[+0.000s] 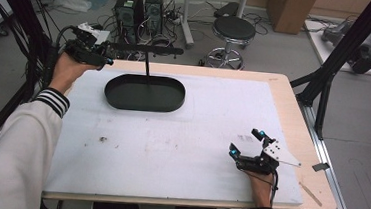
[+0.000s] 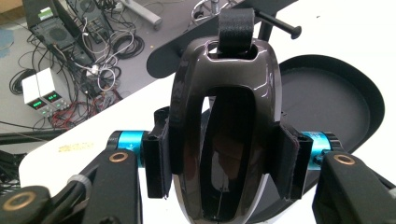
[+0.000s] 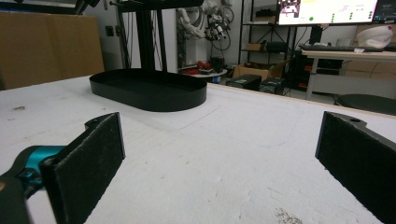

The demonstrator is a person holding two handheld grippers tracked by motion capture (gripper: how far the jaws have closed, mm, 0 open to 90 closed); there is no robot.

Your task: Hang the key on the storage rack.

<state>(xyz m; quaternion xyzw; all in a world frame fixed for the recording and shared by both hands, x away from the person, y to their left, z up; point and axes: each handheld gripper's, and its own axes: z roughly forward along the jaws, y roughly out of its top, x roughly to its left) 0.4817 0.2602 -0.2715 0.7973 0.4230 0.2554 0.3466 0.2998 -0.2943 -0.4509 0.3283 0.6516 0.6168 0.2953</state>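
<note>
Left gripper [image 2: 224, 158] clenched on a glossy dark oval frame with a strap loop [image 2: 223, 126], held over the bench's [image 1: 275, 91] far-left corner beside the black oval tray [image 1: 144, 92] and its T-post stand [image 1: 148, 51]. Right gripper [image 1: 246, 142] released, jaws wide apart, low near the bench's near-right corner.

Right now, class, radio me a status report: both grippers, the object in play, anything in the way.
Left gripper shut on glossy dark loop, by black stand's crossbar. Right gripper open, low over white mat. Black tray unobstructed.
</note>
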